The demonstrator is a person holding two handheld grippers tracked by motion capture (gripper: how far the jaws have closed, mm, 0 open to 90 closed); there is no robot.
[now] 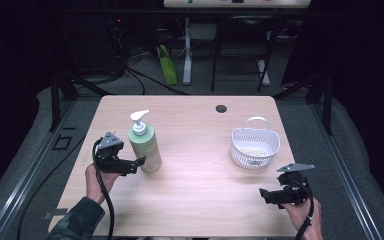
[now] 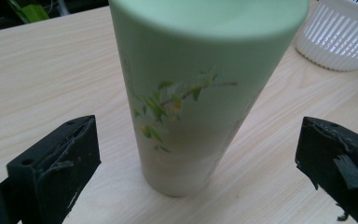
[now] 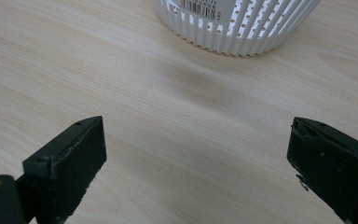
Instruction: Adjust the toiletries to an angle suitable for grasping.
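The left claw (image 2: 196, 163) stands wide open around the upright green bottle (image 2: 191, 102), nothing gripped yet, so lifting remains

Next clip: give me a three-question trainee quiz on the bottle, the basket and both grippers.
1. True or false: the left gripper has already clamped the green pump bottle.
2. Which thing lies ahead of the right gripper: A) a mug, B) the white basket, C) a sponge?
3. Fill in: the bottle stands ____ on the table.

Key
1. False: its jaws stand wide, with the bottle between them and gaps on both sides.
2. B.
3. Upright.
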